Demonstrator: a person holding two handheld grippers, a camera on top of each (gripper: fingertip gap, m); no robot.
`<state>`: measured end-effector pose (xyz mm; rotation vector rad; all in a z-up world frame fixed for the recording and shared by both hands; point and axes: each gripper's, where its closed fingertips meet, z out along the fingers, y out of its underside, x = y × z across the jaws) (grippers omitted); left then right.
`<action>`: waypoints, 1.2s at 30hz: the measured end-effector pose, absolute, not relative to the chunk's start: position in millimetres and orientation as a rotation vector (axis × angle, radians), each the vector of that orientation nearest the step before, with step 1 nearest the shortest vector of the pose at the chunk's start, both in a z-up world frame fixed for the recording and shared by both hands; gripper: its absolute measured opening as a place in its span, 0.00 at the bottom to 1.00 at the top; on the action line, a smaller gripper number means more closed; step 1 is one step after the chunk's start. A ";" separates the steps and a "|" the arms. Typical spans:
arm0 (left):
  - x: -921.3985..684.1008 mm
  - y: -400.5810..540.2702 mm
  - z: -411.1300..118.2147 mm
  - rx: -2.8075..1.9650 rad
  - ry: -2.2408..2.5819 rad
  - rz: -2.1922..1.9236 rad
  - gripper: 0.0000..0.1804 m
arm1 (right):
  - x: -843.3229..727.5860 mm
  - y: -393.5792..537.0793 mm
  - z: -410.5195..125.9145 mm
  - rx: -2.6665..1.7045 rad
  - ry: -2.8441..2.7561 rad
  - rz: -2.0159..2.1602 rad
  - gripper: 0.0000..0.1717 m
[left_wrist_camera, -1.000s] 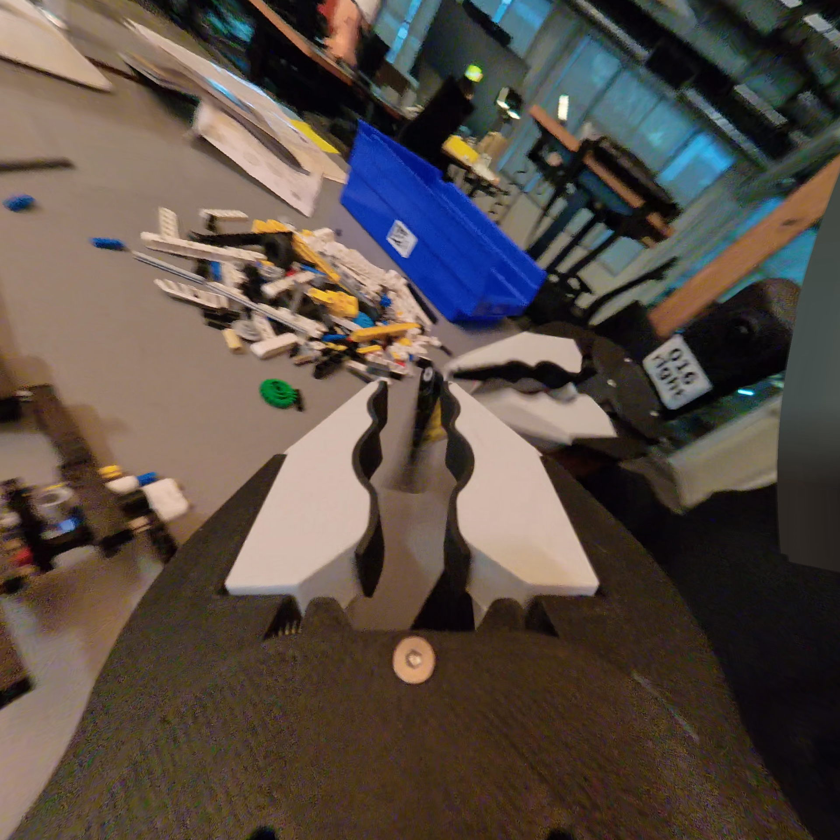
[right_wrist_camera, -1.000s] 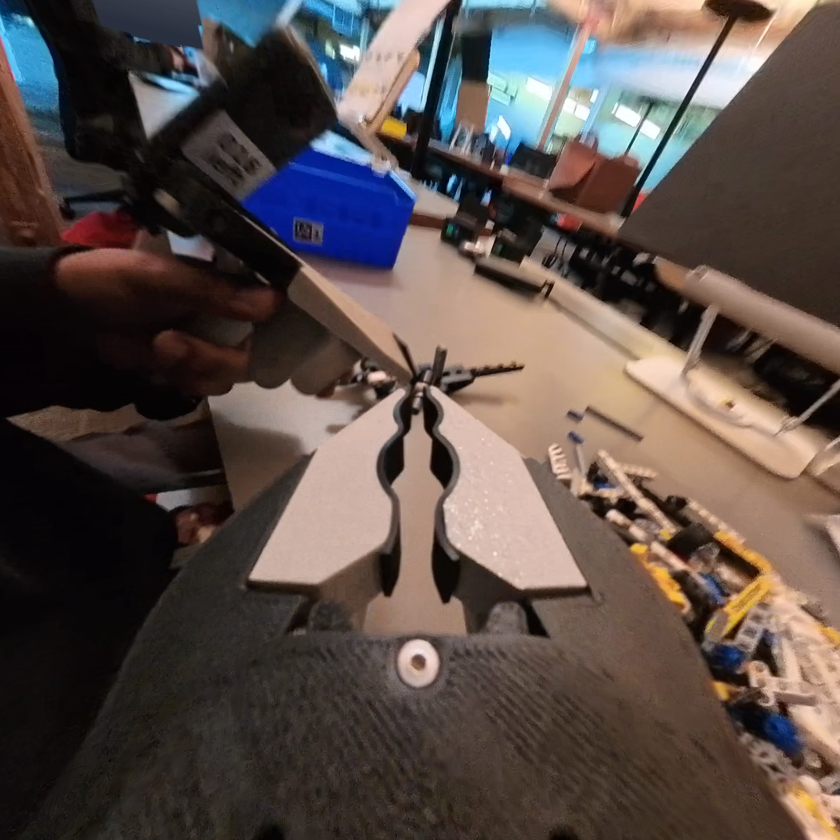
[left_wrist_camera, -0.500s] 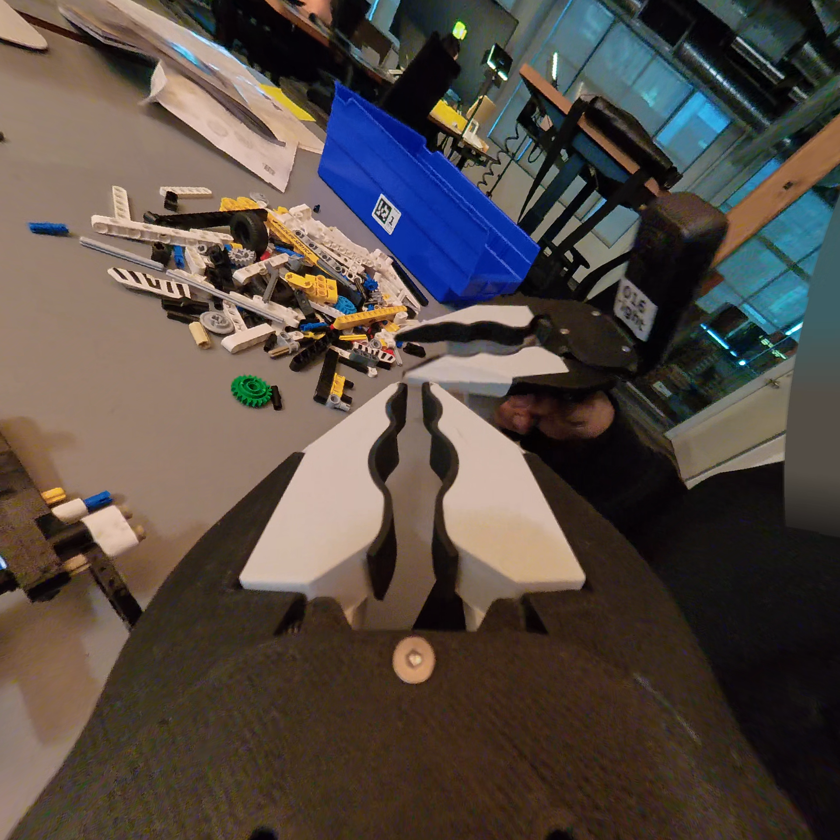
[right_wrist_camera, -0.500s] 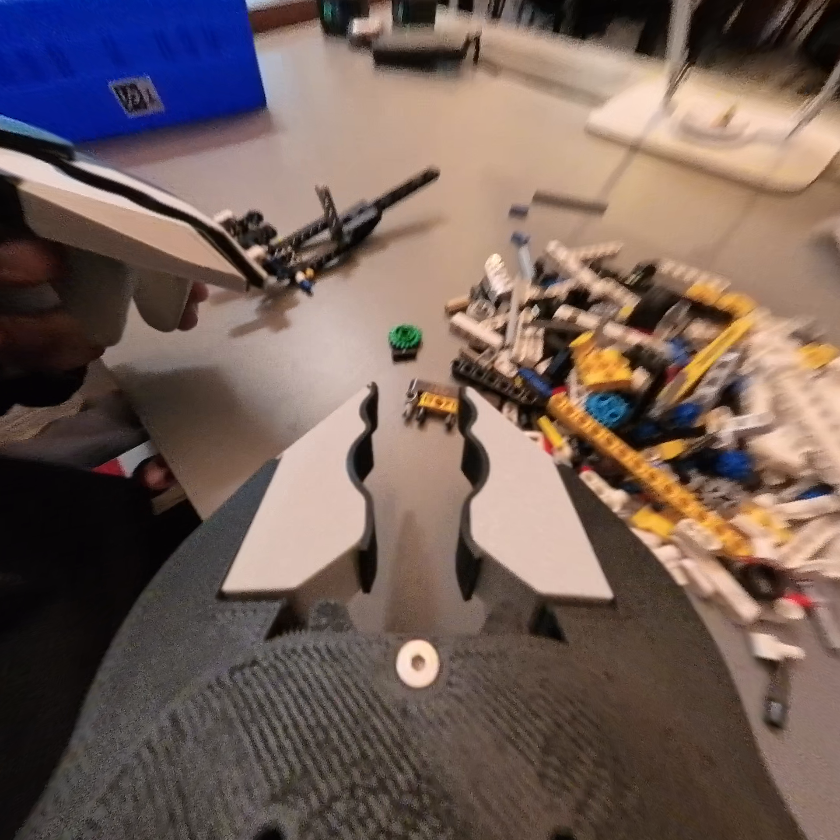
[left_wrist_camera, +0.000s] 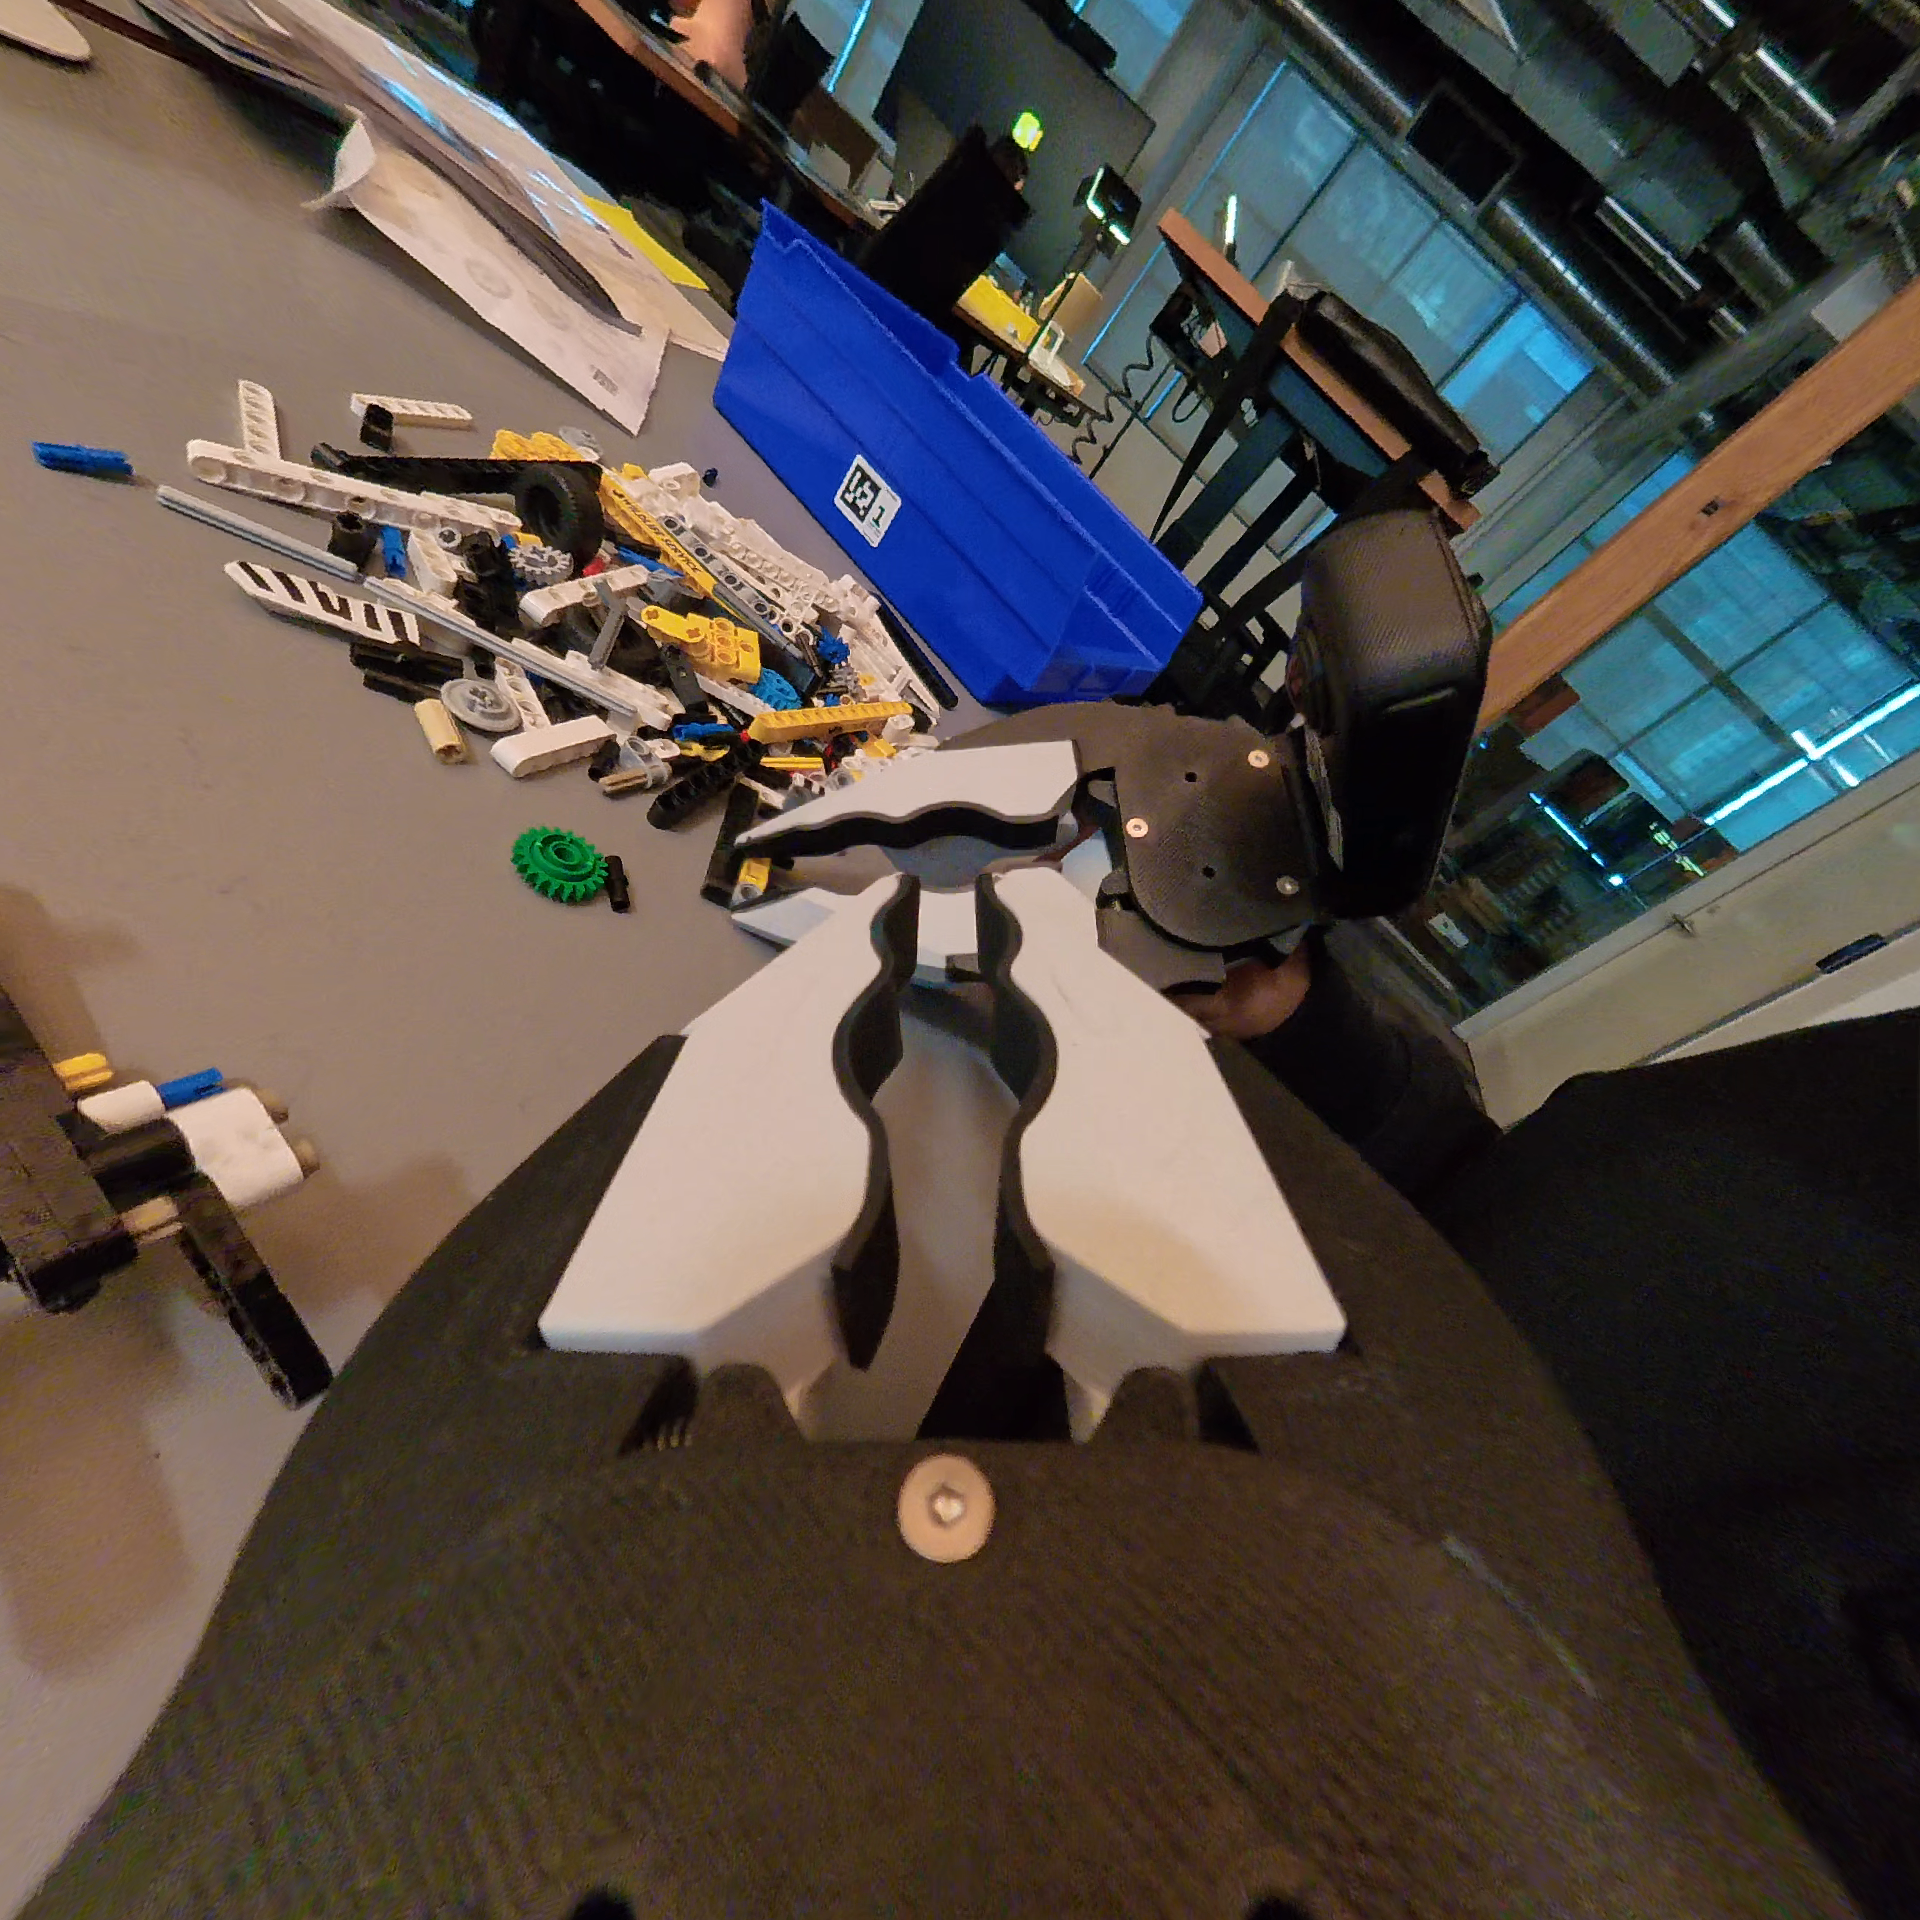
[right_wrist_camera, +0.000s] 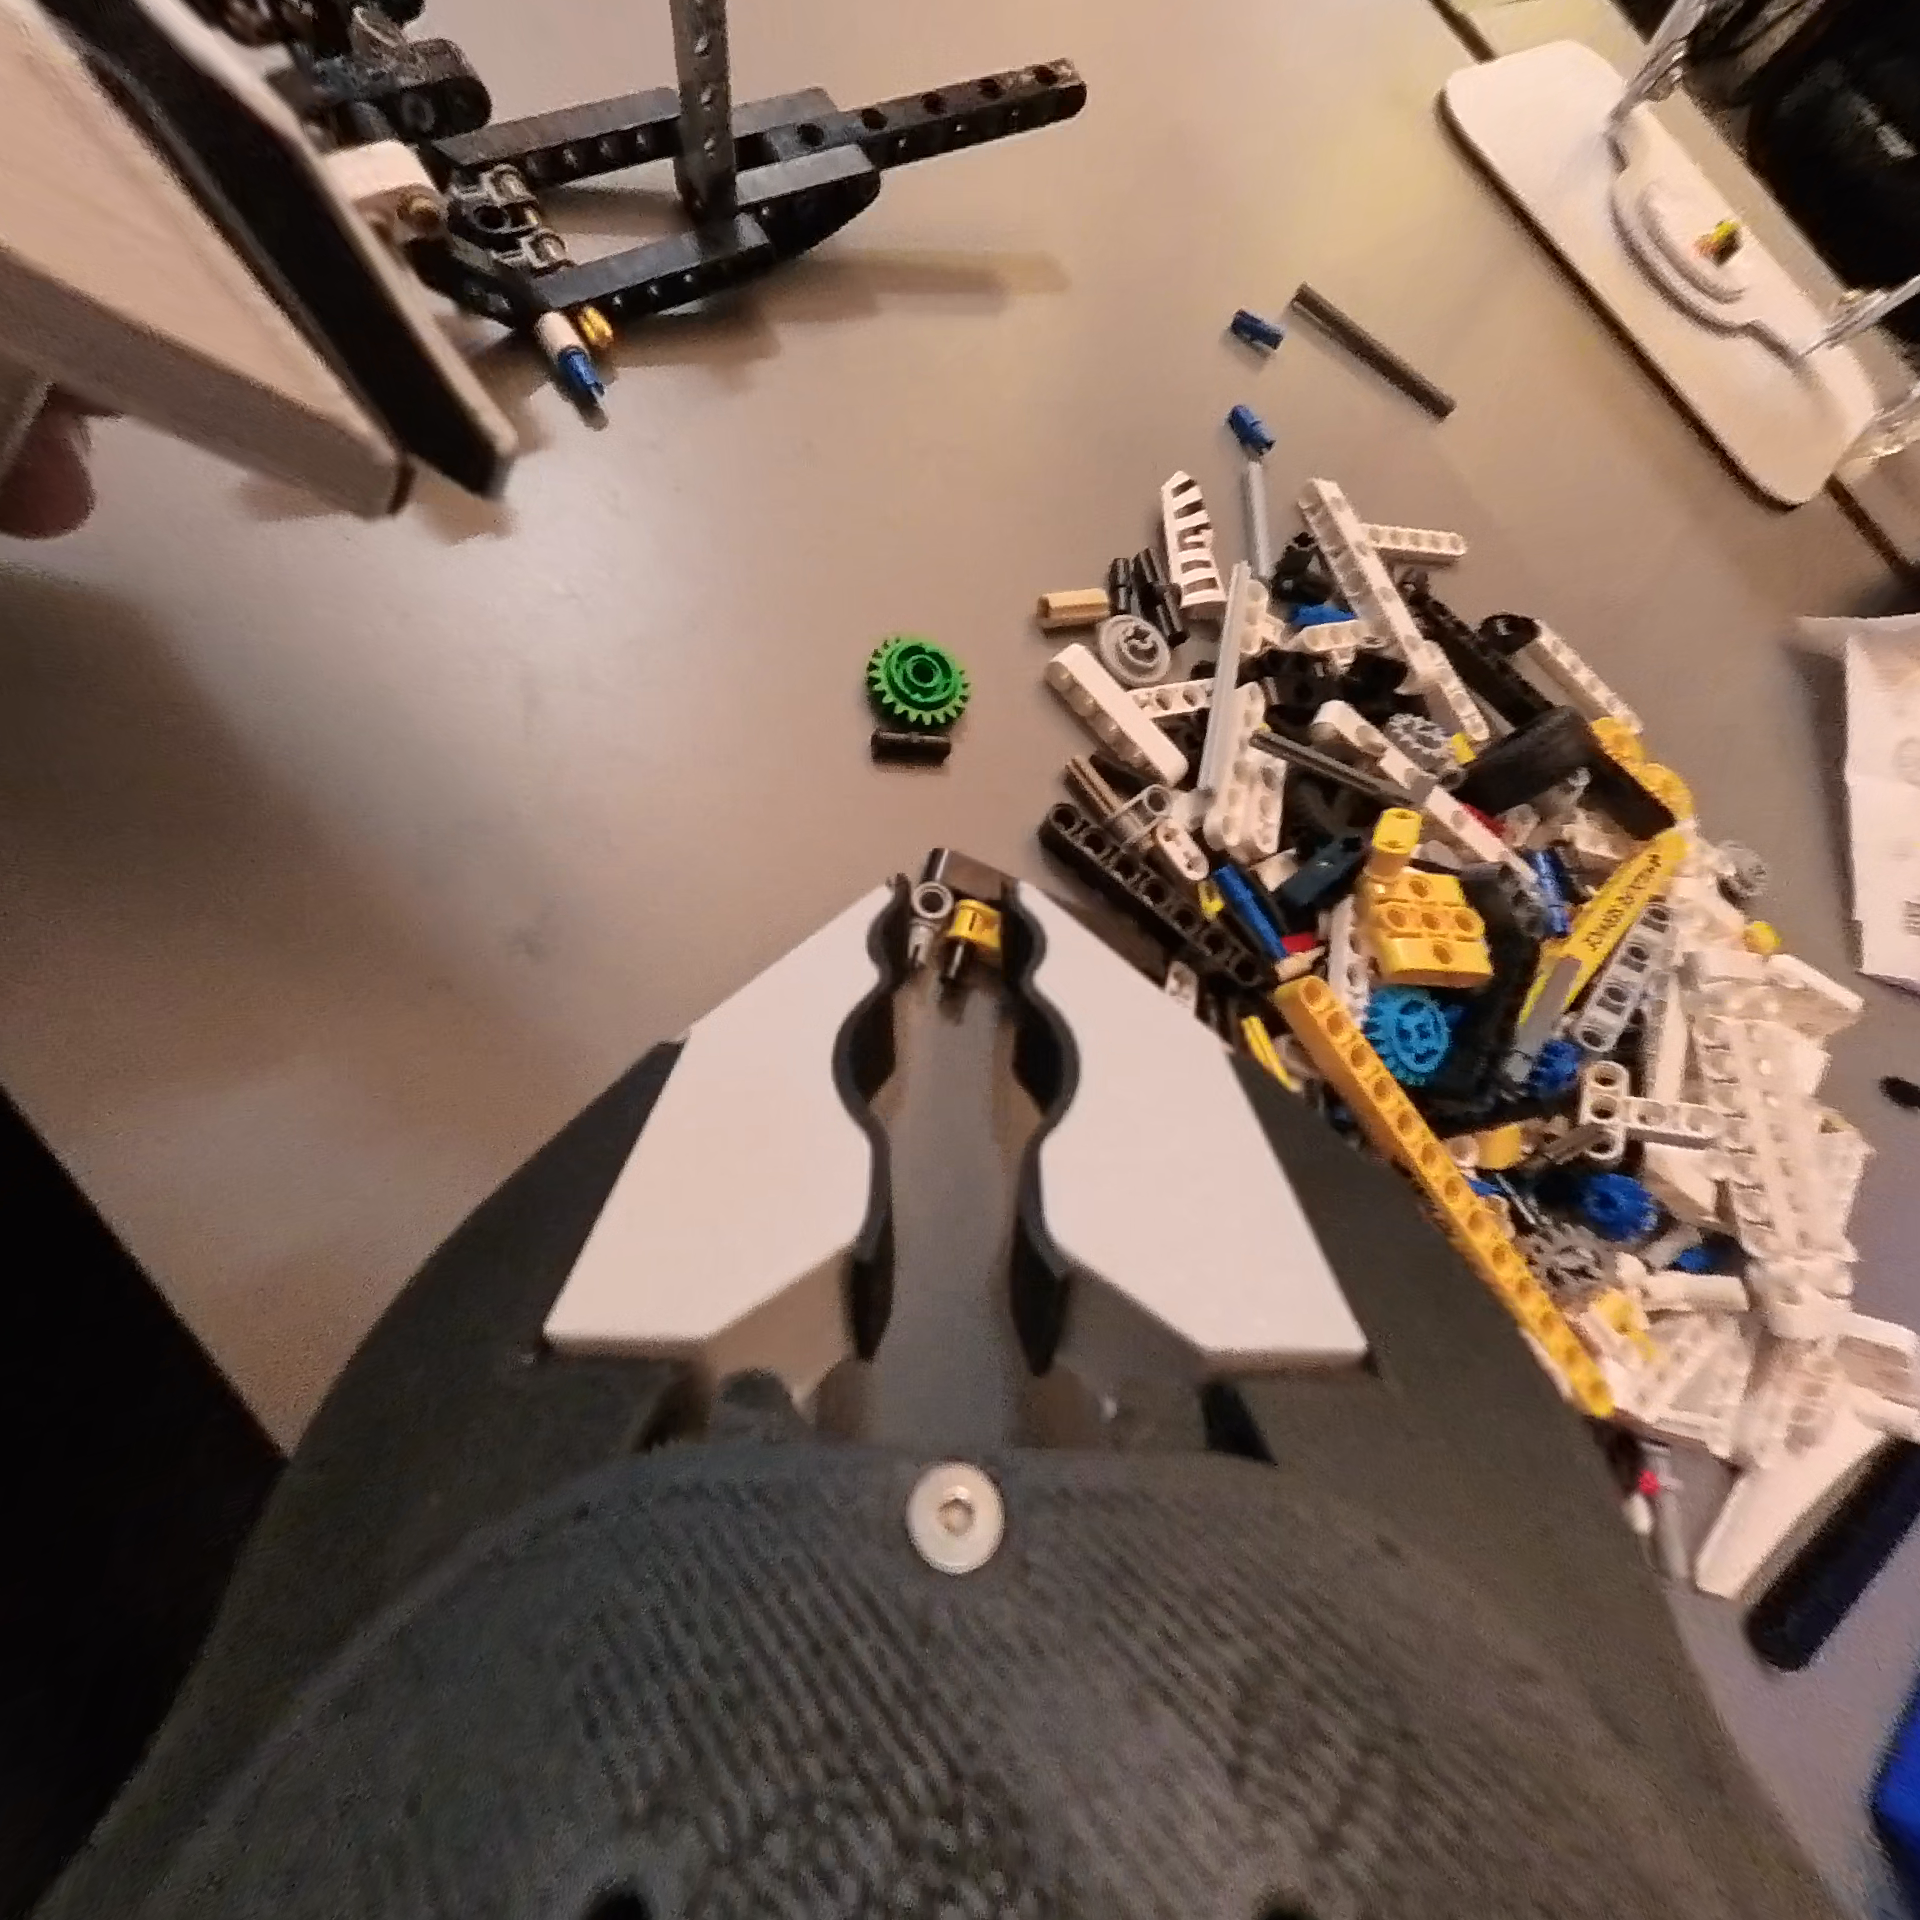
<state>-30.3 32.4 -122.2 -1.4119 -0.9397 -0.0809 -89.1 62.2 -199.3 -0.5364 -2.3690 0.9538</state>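
My right gripper (right_wrist_camera: 954, 904) is low at the near edge of a pile of loose building pieces (right_wrist_camera: 1455, 883). It is shut on a small black, yellow and grey piece (right_wrist_camera: 975, 923) at its fingertips. The left wrist view shows this gripper (left_wrist_camera: 743, 862) lying sideways with the piece (left_wrist_camera: 750, 875) between its tips, close to the grey table (left_wrist_camera: 260, 831). My left gripper (left_wrist_camera: 948, 888) hovers just behind it, jaws slightly apart with nothing between them. It also shows at the upper left of the right wrist view (right_wrist_camera: 447, 457).
A green gear (right_wrist_camera: 916, 675) and a short black pin lie left of the pile. A black beam assembly (right_wrist_camera: 707, 208) lies farther off. A blue bin (left_wrist_camera: 935, 499) and papers (left_wrist_camera: 499, 239) are behind the pile. A white stand base (right_wrist_camera: 1621, 239) is at the far right.
My right gripper came down over the small piece on the table and closed on it. My left gripper no longer has the black piece between its fingers; its jaws closed, then parted a little.
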 end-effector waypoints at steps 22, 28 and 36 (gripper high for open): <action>3.3 32.9 -91.8 -1.291 -0.636 -0.134 0.19 | 4.8 25.9 -75.6 -1.087 -2.467 3.023 0.02; 10.1 39.3 -97.0 -1.338 -0.594 -0.155 0.03 | -8.1 27.5 -81.6 -1.249 -2.317 3.080 0.00; 9.5 37.9 -93.0 -1.247 -0.632 -0.306 0.03 | -7.0 31.4 -83.5 -0.971 -2.365 2.775 0.16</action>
